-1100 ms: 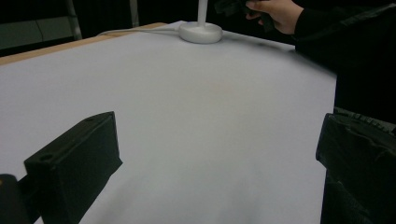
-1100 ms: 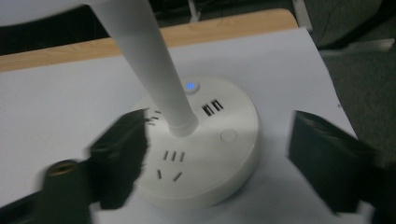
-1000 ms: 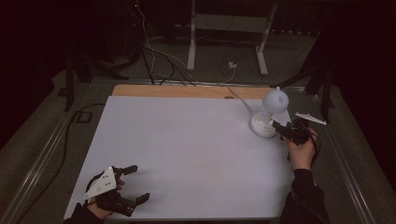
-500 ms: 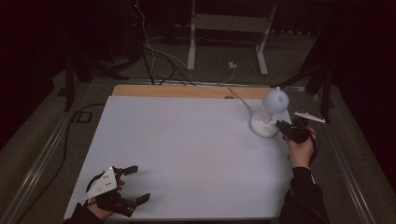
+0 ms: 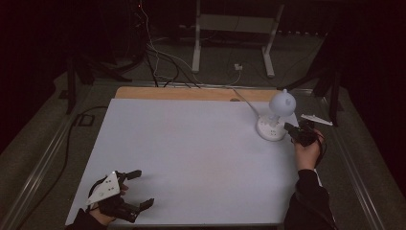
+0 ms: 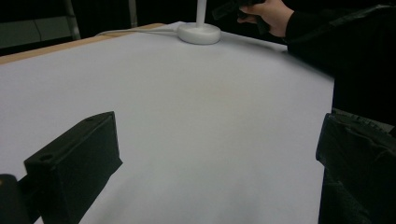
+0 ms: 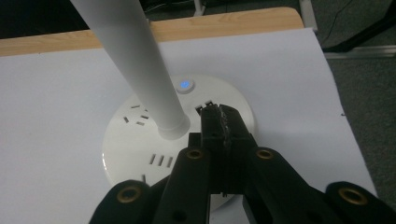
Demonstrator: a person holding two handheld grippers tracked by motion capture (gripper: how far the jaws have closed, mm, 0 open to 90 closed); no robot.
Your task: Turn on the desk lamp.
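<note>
Nearest to the person, the left gripper [image 5: 135,190] rests low at the near left corner of the table [image 5: 191,158], on the white sheet that covers it. Its jaws stand wide apart and nothing is between them; in the left gripper view they rise at both sides of the picture with only bare white sheet in the gap. The grey plate [image 5: 104,188] sits on top of this gripper, and the left hand [image 5: 103,206] holds it from below.

Farther off, at the far right part of the table, stands the lamp [image 5: 274,116]. It is white, with a round flat base [image 7: 135,140], a straight stem [image 7: 135,56] and a round head [image 5: 282,101]. The base lies flat on the sheet, near the right edge and not far from the wooden strip [image 5: 191,93] at the back. On the base there is a small button [image 7: 185,85] that glows blue, and some narrow slots.

The right gripper [image 7: 219,114] is just beside the lamp, on its right side, held by the right hand [image 5: 309,151]. Its jaws have just been closing and now they are pressed together, with nothing between them. In the right gripper view the closed tips are over the top of the base, close to the stem and a little below the blue button. I cannot tell if the tips touch the base or only hover above it.

A white cable [image 5: 244,98] goes from the lamp over the back edge.
</note>
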